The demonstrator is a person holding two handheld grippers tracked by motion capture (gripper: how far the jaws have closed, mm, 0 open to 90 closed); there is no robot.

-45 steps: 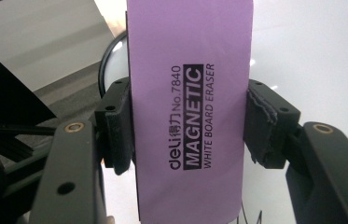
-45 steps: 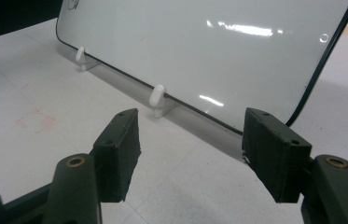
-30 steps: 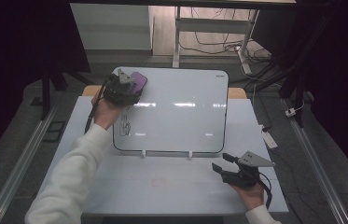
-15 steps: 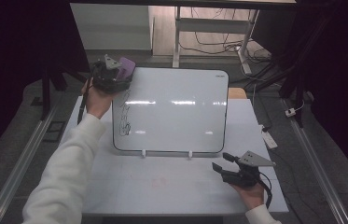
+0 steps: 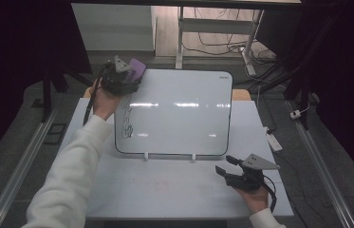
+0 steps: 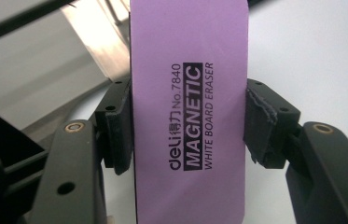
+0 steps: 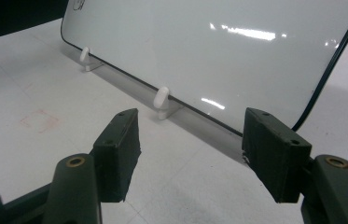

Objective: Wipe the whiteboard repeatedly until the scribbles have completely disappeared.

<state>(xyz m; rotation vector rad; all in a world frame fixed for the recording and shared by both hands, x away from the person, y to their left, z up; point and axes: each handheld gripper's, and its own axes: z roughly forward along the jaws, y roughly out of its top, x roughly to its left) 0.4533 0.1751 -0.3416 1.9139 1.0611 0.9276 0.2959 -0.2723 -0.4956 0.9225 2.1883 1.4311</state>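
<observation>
The left gripper [image 5: 128, 76] clamps the eraser [image 6: 188, 112] across its stiff sides, probably light with a soft felt face; right gripper [image 5: 230, 167] gapes empty.

Left hand-held gripper [image 5: 126, 76] raised, arm outstretched, jaws clamped — right hand-held gripper [image 5: 231, 166] low, jaws apparently apart.

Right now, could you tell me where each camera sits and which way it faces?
High view: above the person's side, looking forward and down at the whiteboard; both forearms show.
Left gripper view: on the left gripper, looking along its jaws at the purple eraser they clamp.
Right gripper view: on the right gripper, low over the table, jaws open.
All share the whiteboard.
</observation>
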